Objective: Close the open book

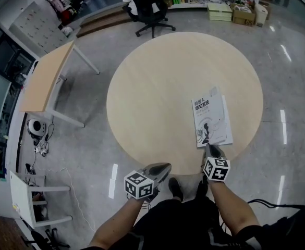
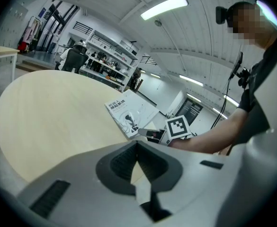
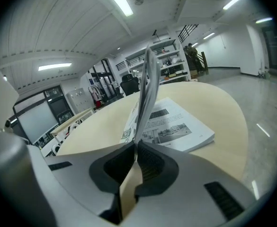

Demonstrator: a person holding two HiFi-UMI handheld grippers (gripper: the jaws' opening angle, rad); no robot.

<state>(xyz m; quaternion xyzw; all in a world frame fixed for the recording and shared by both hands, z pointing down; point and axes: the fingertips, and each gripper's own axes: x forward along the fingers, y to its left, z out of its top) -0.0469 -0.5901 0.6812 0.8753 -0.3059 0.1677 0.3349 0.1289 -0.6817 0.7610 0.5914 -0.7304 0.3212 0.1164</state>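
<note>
A white softcover book [image 1: 210, 120] with a dark printed title lies on the near right part of the round pale wooden surface [image 1: 152, 87], close to its edge. The right gripper [image 1: 209, 149] is clamped on the front cover [image 3: 147, 89] at its near edge, and the cover stands raised above the flat printed pages [image 3: 176, 126]. The left gripper [image 1: 165, 166], jaws together with nothing between them, hovers by the surface's near rim, apart from the book.

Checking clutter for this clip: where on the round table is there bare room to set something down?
The table is bare left of the book and from the book to the far rim. Crowded only at the near right rim, where the right gripper pinches a leaf of the book. The left gripper hangs off the near edge.
</note>
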